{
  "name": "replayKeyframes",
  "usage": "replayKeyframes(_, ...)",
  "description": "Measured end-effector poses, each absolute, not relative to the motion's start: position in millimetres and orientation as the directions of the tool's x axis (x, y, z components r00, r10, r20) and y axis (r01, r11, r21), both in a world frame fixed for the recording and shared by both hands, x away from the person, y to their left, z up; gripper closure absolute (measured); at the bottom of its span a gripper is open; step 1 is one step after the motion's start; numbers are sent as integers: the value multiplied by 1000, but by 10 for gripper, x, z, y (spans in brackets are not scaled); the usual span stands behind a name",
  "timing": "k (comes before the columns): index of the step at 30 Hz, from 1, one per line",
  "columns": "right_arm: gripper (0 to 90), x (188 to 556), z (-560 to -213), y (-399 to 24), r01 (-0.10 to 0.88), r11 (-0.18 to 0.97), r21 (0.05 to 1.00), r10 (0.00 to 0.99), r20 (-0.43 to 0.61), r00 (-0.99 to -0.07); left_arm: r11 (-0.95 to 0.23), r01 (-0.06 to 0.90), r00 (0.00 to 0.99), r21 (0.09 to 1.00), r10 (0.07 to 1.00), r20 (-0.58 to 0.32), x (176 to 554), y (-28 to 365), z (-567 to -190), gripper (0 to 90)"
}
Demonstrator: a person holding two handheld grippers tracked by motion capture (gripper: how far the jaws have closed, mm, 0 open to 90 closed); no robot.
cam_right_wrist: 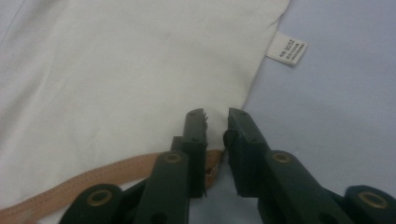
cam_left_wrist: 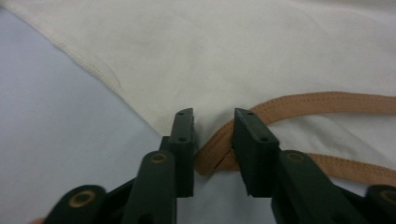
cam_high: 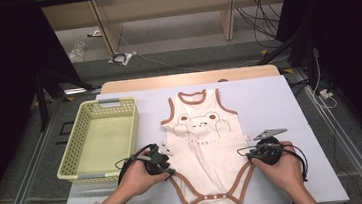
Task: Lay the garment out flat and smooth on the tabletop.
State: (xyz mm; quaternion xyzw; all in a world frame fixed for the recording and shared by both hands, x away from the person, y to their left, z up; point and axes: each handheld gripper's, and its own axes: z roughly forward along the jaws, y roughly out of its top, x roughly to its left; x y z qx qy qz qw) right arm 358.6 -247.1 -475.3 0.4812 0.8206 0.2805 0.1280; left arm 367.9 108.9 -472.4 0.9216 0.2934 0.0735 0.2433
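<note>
Two grippers sat low in the high view, one at each side of the baby bodysuit (cam_high: 204, 145), which lay flat and face up in the middle of the frame on the pale blue table (cam_high: 290, 106). You held the left gripper (cam_high: 164, 167) at the left hip corner, where the white side seam meets the brown leg trim (cam_left_wrist: 299, 103). In the left gripper view its jaws stood apart, and the fold of the trim sat in the gap between them, so I think you were lining up for a pinch. You held the right gripper (cam_high: 250, 156) at the matching corner on the right. In the right gripper view its jaws were apart too, with the cloth corner right at the gap and nothing squeezed yet. A small white tag (cam_right_wrist: 286, 49) stuck out of the side seam in the upper right of that view. Taking both corners at once would let you lift or fold the cloth evenly, which is likely why your hands mirrored each other. The yellow basket (cam_high: 79, 137) waited empty at the left of the high view, just beside the bodysuit, maybe as the place for it to go.
</note>
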Motion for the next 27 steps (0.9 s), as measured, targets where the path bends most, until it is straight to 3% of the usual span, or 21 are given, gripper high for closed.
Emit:
replayKeyframes(3, 861, 3576, -4751, -2456, 729, 378, 571, 861, 73, -503, -714, 498, 818, 493, 576, 8, 3635, 1061, -4724, 770)
replayKeyframes(7, 891, 3575, -4748, -2469, 741, 361, 566, 865, 94, -493, -701, 509, 809, 499, 588, 1, 3621, 1074, -4725, 871)
replayKeyframes(16, 895, 3499, -4726, -2483, 745, 368, 557, 865, 89, -493, -681, 540, 806, 496, 587, -72, 3570, 1176, -4700, 879)
replayKeyframes(27, 895, 3417, -4706, -2457, 743, 387, 546, 858, 83, -508, -681, 536, 812, 500, 579, -81, 3549, 1260, -4664, 878)
